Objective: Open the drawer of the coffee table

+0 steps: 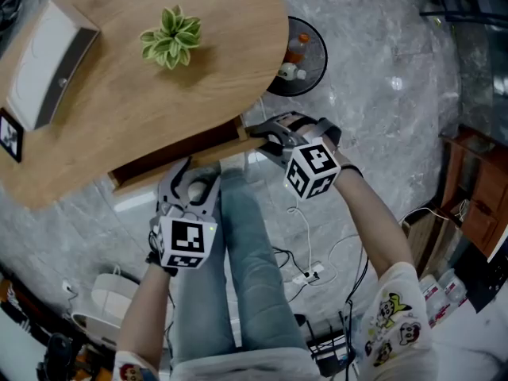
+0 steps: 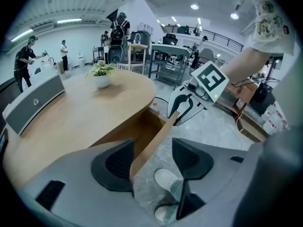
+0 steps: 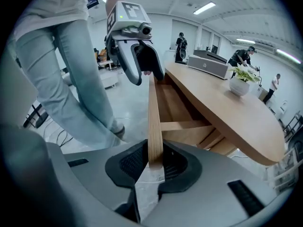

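The oval wooden coffee table (image 1: 159, 94) fills the upper left of the head view. Its drawer stands partly out from under the top, and the drawer front (image 1: 178, 161) runs along the near edge. My right gripper (image 1: 270, 140) is at the front's right end. In the right gripper view it (image 3: 154, 162) is shut on the thin wooden front (image 3: 154, 117). My left gripper (image 1: 190, 182) is at the front's middle. Its jaws (image 2: 151, 157) stand wide open with the panel's top edge (image 2: 156, 138) between them, close to the left pad (image 2: 116, 162).
On the table stand a potted plant (image 1: 171, 36) and a grey-white device (image 1: 44, 66). A round black stand with bottles (image 1: 300, 54) is beyond the table. My legs in jeans (image 1: 238, 244), cables and a power strip (image 1: 309, 275) are on the marble floor. A wooden cabinet (image 1: 476, 197) stands at the right.
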Tool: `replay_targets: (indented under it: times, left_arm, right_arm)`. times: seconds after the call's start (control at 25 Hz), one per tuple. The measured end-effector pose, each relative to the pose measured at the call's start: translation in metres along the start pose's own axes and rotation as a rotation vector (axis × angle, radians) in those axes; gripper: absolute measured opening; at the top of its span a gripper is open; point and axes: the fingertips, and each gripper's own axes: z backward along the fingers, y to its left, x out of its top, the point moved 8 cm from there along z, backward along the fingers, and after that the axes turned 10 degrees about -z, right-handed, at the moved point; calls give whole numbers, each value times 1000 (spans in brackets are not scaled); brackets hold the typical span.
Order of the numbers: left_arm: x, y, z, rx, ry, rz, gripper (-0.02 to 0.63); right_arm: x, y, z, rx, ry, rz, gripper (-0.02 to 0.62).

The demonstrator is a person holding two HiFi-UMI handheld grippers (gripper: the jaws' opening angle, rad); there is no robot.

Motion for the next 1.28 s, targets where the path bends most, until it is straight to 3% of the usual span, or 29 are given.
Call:
replay_targets:
  times: [0.32,0.68,0.8,0.92,1.28]
  left_arm:
    - [-11,7,-9,-9,114,-24,214]
    - [-9,11,-27,19,329,-260,135]
    - [-8,7,-26,-9,342,-349,113]
    - [-14,-15,-21,-86,356,-418,92]
    - [-29,-54,-11,-125,369,-435,84]
  right_arm:
    - [0,0,2,22,-8,22,61]
    - [0,-2,1,15,1,9,61]
    - [1,0,1,26,6,13,61]
    - [-5,19,6,80,32,32,61]
    - [-14,60,11,93,58,19,62]
